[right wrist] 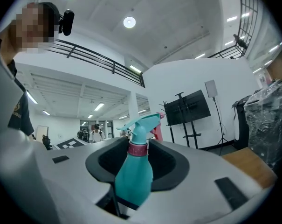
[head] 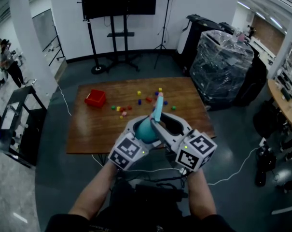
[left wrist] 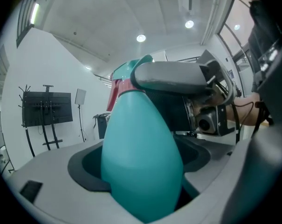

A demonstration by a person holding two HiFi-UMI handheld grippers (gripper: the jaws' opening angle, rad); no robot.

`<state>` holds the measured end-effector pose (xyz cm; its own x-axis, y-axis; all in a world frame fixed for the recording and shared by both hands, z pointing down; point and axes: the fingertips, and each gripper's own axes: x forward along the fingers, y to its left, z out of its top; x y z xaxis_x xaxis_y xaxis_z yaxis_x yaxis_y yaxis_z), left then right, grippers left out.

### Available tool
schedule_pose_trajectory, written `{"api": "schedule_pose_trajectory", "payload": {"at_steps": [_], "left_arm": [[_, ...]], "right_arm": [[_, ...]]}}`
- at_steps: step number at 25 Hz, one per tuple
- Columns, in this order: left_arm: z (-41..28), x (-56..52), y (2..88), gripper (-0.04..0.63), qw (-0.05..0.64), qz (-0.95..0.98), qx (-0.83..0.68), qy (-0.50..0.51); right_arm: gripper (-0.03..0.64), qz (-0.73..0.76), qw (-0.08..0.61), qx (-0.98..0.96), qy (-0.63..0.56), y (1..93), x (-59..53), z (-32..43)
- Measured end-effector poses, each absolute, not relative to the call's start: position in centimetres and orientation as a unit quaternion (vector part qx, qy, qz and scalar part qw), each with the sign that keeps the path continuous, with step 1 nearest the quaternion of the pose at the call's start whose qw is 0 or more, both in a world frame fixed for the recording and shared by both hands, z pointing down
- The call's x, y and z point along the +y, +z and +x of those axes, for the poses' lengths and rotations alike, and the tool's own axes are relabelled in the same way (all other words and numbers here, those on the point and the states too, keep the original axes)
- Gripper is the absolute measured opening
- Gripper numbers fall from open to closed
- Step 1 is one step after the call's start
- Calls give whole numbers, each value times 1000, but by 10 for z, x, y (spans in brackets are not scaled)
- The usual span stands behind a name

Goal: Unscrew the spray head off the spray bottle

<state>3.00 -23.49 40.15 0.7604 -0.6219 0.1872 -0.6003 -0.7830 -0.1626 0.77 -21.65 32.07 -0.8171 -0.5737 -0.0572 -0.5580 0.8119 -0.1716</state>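
Here the left hand-held gripper point(left wrist: 145, 169) clamps the upright spray bottle point(left wrist: 141, 143). The right hand-held gripper point(right wrist: 137, 164) straddles its spray head point(right wrist: 141, 124), jaws unclosed.

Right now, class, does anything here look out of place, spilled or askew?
Small coloured blocks lie scattered loose across the wooden table, outside the red box; that looks untidy. The teal spray bottle shows no spill or damage, its spray head still on.
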Motion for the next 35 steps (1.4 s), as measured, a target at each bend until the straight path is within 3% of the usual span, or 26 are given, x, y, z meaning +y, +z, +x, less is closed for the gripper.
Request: {"api": "schedule_pose_trajectory", "payload": {"at_steps": [24,35], "left_arm": [[42,-171,389,428,25,-991,108,-79],[32,-225,397,428,7,-963,262,-67]], "right_arm": [[130,-89,59,993,-46,311,-169,8],[144,-210,59,975,-44,315,-202,25]]}}
